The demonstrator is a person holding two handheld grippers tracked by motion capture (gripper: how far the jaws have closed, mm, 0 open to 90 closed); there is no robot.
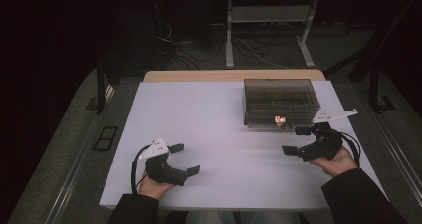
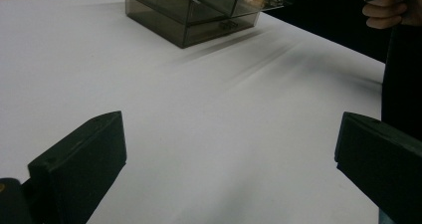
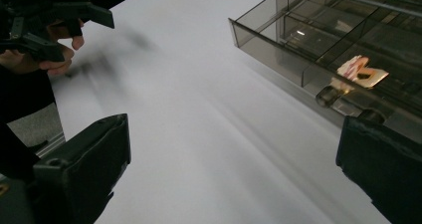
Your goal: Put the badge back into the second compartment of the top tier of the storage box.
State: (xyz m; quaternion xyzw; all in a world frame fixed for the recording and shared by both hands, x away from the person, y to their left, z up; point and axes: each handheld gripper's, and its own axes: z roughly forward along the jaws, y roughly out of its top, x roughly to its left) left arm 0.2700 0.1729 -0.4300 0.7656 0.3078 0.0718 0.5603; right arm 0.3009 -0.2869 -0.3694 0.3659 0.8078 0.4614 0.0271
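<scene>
A big white table (image 1: 214, 134) was seen, with a dark see-through box (image 1: 280, 100) set on its far right part. The box was split into small rooms, and its lowest drawer (image 3: 278, 50) was pulled a little way out. In a front room of that drawer, a small orange and pink thing (image 3: 362, 70) was lying. The right gripper (image 1: 297, 140) was held just beside the box front, with its jaws spread wide and nothing between them. The left gripper (image 1: 185, 158) was held well apart from the box, near the table's left front, and its jaws were spread wide and bare too. The work was judged to be only begun: the drawer was open, but the small thing was not yet grabbed.
</scene>
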